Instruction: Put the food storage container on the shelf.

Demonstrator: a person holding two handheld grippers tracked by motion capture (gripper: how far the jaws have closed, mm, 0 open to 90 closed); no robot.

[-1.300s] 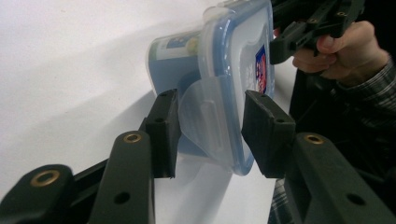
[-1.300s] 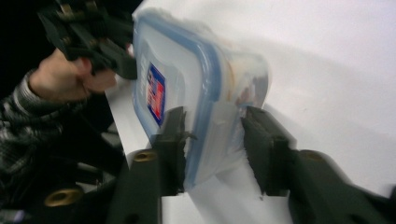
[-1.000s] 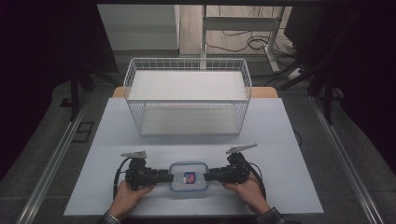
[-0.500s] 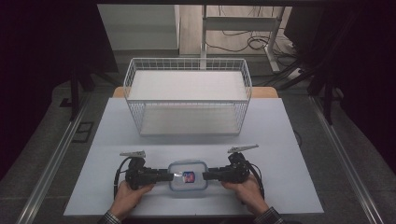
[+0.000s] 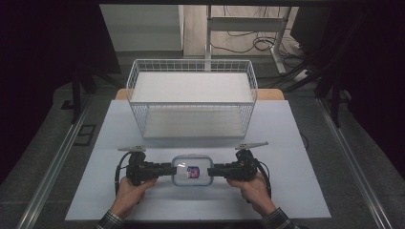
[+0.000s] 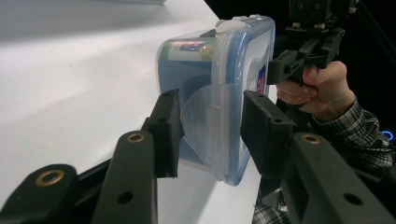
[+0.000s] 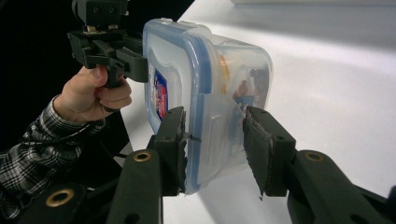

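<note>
High view: a clear plastic container (image 5: 192, 170) with a blue-edged lid sits on the white surface (image 5: 296, 191), near its front edge and between the two grippers. The left gripper (image 5: 165, 169) meets the container's left end and the right gripper (image 5: 217, 170) its right end, each held in one of the person's hands. Behind the container, well apart from it, a white wire basket (image 5: 192, 98) stands on the same surface.

In the left gripper view, the fingers (image 6: 264, 133) stand one on either side of the container's (image 6: 219, 84) side latch, at or very close to the plastic; whether they press it firmly is hard to tell. The other gripper (image 6: 308, 42) and the hand (image 6: 322, 86) holding it show at the far end.

In the right gripper view, one of the fingers (image 7: 173, 140) lies against the lid side of the container (image 7: 205, 79), while the other stands just off the clear latch flap, so the fingers are slightly apart around that end. A red and blue label shows on the lid.
</note>
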